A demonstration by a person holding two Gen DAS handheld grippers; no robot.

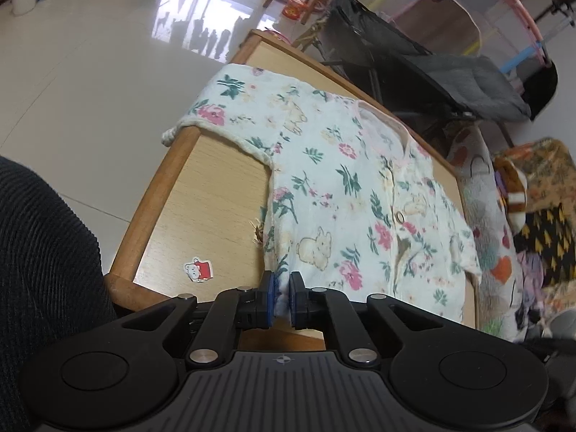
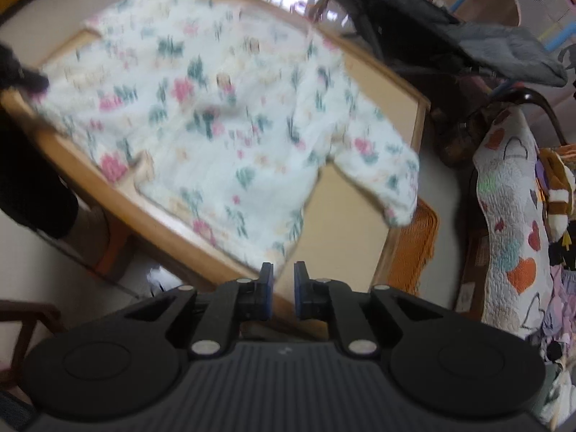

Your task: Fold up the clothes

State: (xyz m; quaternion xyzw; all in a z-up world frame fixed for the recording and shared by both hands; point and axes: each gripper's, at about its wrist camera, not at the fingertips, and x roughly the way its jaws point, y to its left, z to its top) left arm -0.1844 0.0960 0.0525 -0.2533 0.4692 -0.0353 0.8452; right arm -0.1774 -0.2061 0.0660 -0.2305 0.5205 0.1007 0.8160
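Note:
A white floral baby top (image 1: 342,187) with rabbit prints lies spread flat on a low wooden table (image 1: 201,187), button front up. One sleeve hangs over the table's far left rim. My left gripper (image 1: 283,280) is at the near hem; its jaws stand a narrow gap apart with a bit of the hem loose between the pads. In the blurred right wrist view the same top (image 2: 216,108) covers most of the table (image 2: 345,223), one sleeve drooping over the right edge. My right gripper (image 2: 283,273) hovers just off the hem's near corner, slightly open, with nothing between its fingers.
A bear sticker (image 1: 198,269) is on the bare wood near the left gripper. A person's dark ribbed clothing (image 1: 43,252) fills the left side. A grey stroller (image 1: 432,72) stands beyond the table. A heart-patterned quilt (image 2: 511,216) and an orange basket (image 2: 419,248) are to the right.

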